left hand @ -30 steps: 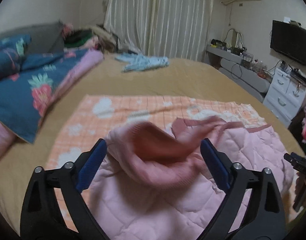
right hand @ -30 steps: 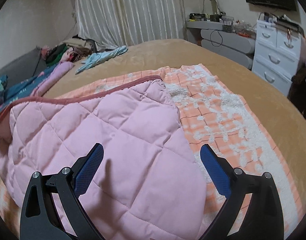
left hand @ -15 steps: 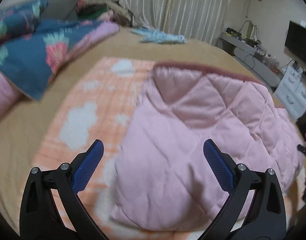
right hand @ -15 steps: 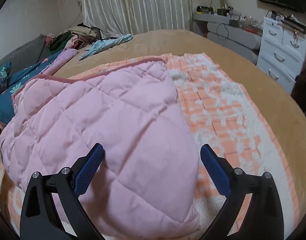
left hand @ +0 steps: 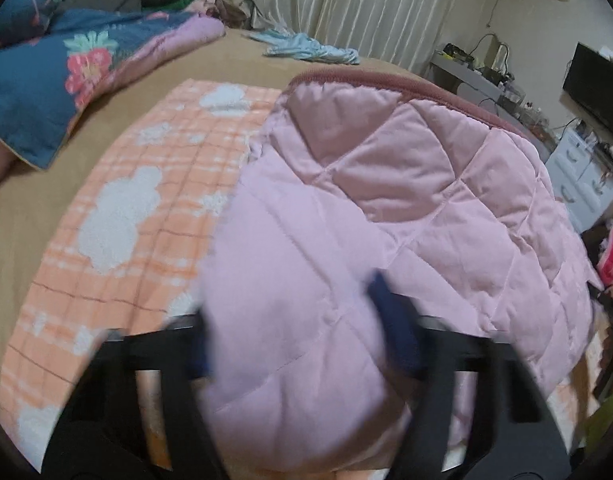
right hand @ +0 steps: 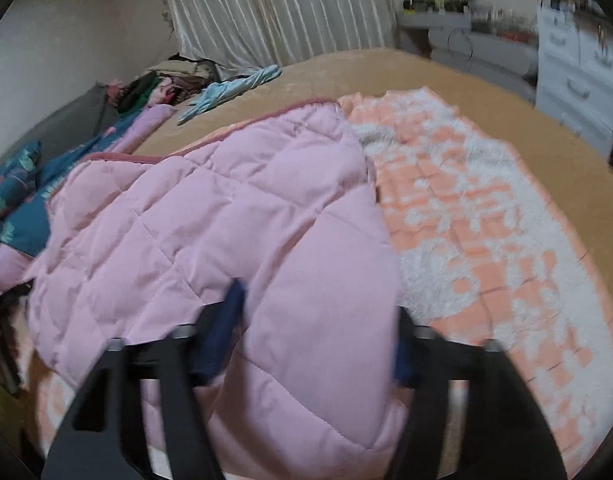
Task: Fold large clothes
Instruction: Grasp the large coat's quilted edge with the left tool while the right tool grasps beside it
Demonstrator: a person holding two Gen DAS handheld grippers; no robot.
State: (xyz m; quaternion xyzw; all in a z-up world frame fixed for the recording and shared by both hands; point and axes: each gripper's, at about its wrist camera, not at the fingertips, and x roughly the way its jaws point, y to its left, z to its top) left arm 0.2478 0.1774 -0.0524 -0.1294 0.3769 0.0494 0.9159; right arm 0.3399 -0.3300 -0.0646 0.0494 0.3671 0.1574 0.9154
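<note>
Pink quilted jacket [left hand: 386,208] bulging between both blurred claws, left [left hand: 298,332] and right [right hand: 318,328], grip indiscernible.

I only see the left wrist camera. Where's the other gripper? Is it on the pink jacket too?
Observer: Yes. The right gripper straddles the near right corner of the pink jacket. Its fingers are apart, with fabric between them, but the picture is blurred.
Operator: What's past the jacket on that side?
Observer: The orange blanket spreads wide beyond the jacket's right edge, lying flat on the bed.
</note>
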